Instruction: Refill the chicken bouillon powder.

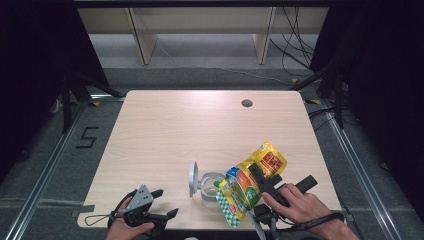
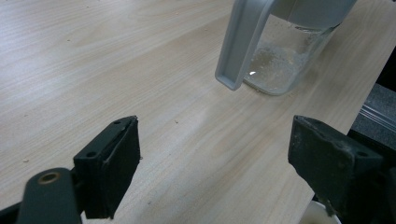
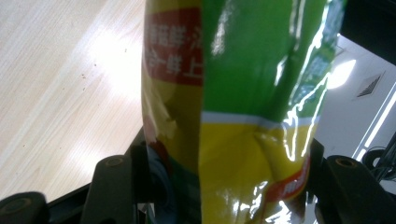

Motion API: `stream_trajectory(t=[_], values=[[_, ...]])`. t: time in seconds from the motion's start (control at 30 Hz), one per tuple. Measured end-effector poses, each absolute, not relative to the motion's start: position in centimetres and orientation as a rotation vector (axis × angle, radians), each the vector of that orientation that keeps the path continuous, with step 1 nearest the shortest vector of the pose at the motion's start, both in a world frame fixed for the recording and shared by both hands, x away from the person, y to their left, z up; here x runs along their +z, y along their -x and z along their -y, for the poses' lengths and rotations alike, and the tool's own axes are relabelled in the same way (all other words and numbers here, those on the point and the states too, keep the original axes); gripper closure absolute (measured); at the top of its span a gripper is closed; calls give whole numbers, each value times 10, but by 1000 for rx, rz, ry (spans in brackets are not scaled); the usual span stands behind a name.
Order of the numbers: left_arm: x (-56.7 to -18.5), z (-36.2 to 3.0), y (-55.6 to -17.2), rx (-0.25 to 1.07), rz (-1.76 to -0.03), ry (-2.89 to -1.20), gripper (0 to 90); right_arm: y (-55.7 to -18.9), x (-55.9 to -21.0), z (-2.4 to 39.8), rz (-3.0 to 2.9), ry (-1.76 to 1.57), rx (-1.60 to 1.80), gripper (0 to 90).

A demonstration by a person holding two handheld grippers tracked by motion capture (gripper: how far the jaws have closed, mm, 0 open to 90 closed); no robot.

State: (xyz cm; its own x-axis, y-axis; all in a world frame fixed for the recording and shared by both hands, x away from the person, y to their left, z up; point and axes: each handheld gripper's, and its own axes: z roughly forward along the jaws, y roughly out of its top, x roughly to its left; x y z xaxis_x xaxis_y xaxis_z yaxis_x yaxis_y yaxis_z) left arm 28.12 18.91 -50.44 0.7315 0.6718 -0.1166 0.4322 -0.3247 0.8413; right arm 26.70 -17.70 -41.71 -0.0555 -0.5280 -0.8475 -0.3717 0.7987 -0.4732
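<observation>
- Grey floor and dark curtains surround your pale wooden desk (image 1: pixel 165 130), which has a round cable hole (image 1: pixel 246 103) near its far right corner.
- Your bag (image 1: pixel 250 181), yellow and green with red patches, is tilted over the desk's near right part, its lower checked end hanging just above the jar.
- That clear jar (image 1: pixel 209 186) stands upright on the desk near the front edge, its grey hinged lid (image 1: pixel 193 179) flipped up on the left side.
- Your right gripper (image 1: pixel 264 181) has its fingers clamped across the bag's middle, one on each side.
- Your left gripper (image 1: pixel 167 204) rests low at the front left edge, fingers (image 2: pixel 114 163) spread wide apart with nothing between them, aimed toward the jar.
</observation>
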Motion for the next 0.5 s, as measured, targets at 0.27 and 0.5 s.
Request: stream_trajectory(t=[0.27, 0.5], values=[[-504, -189, -281, 323, -838, -1983, 166, -271, -416, 177, -1673, 726, -163, 451], [-504, -190, -282, 320, -838, -1980, 166, -272, -417, 176, -1674, 728, -151, 452]])
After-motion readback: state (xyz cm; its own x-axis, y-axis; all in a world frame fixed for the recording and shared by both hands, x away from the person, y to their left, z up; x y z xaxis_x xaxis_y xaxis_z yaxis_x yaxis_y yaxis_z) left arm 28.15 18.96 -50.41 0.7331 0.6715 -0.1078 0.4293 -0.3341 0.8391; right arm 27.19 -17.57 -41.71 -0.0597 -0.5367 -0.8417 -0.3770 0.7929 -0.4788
